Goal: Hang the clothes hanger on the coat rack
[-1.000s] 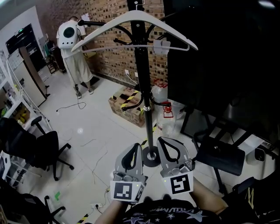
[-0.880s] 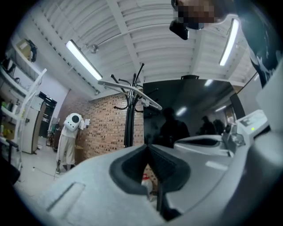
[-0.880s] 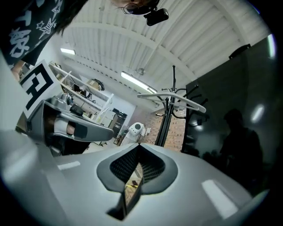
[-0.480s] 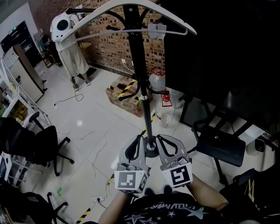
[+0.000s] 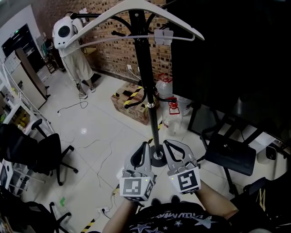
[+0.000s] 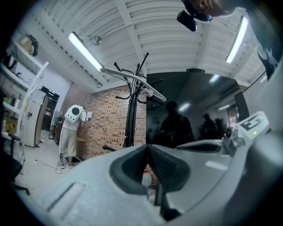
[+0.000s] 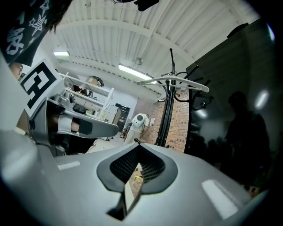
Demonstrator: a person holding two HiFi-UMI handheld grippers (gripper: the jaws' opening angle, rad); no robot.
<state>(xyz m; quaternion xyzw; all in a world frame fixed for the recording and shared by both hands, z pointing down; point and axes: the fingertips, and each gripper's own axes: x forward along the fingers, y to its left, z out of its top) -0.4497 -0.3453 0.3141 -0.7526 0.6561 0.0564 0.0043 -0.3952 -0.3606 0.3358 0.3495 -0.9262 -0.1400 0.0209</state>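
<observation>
A white clothes hanger (image 5: 136, 9) hangs across the top of the black coat rack (image 5: 146, 82), with a small clip (image 5: 163, 36) on its lower bar. The rack's round base (image 5: 158, 160) stands on the white tiled floor. Both grippers are low in the head view, side by side in front of the base and far below the hanger. The left gripper (image 5: 145, 148) is shut and empty, and the right gripper (image 5: 166, 144) is shut and empty too. In the left gripper view the hanger (image 6: 132, 81) sits atop the rack (image 6: 129, 123). In the right gripper view the hanger (image 7: 172, 81) tops the rack (image 7: 167, 119).
A person in white (image 5: 72, 50) stands at the brick wall, back left. A taped cardboard box (image 5: 132, 102) and water jugs (image 5: 164, 88) sit behind the rack. Black office chairs stand left (image 5: 41, 152) and right (image 5: 227, 159). A dark panel (image 5: 227, 54) fills the right side.
Both grippers have sunk a little and stayed shut and empty. The hanger remains on the rack.
</observation>
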